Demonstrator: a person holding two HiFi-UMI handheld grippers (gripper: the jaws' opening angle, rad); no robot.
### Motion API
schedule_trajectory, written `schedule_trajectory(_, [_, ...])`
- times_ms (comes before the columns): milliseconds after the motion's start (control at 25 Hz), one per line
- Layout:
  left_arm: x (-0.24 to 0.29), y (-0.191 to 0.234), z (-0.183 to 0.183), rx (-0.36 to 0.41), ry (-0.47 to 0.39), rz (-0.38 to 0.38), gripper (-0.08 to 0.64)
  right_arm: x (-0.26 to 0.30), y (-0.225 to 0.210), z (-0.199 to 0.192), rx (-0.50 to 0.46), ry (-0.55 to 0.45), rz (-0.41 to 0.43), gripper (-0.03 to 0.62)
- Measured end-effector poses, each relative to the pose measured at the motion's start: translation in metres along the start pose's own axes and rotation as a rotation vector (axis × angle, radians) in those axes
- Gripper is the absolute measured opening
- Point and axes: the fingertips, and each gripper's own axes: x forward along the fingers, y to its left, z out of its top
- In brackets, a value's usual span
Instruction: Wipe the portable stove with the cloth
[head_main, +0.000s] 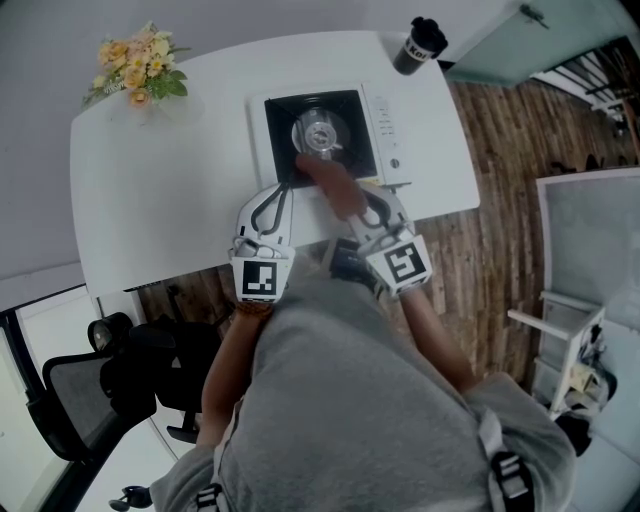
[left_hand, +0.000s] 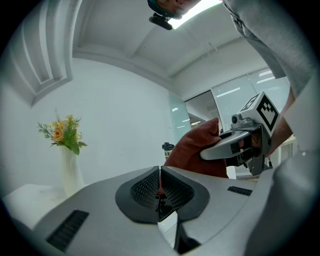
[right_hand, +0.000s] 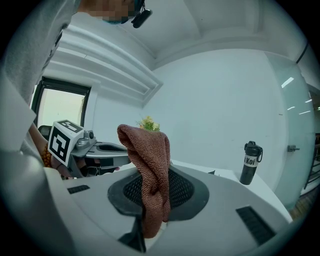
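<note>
Seemingly, bottle past the cloth reads "Kof".

- The worktop is white with rounded corners. It spreads ahead of both tongs and far out to the left of the left tongs.
- The portable stove sits flat on it just ahead of both tongs. It has a white body, a black top and a round burner, with its control strip on the side of the right tongs.
- A vase of flowers stands well off to the left of the left tongs, near the far corner.
- A dark bottle stands upright ahead and to the right of the right tongs, apart from the stove.
</note>
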Motion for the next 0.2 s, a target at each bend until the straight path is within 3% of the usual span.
schedule_trajectory(200, [0.0008, -0.0022, -0.0027, 0.027, 0.019, -0.009, 0.037, -0.001, -0.0065, -0.0046, 0.015, 0.007, -0.003, 0.077])
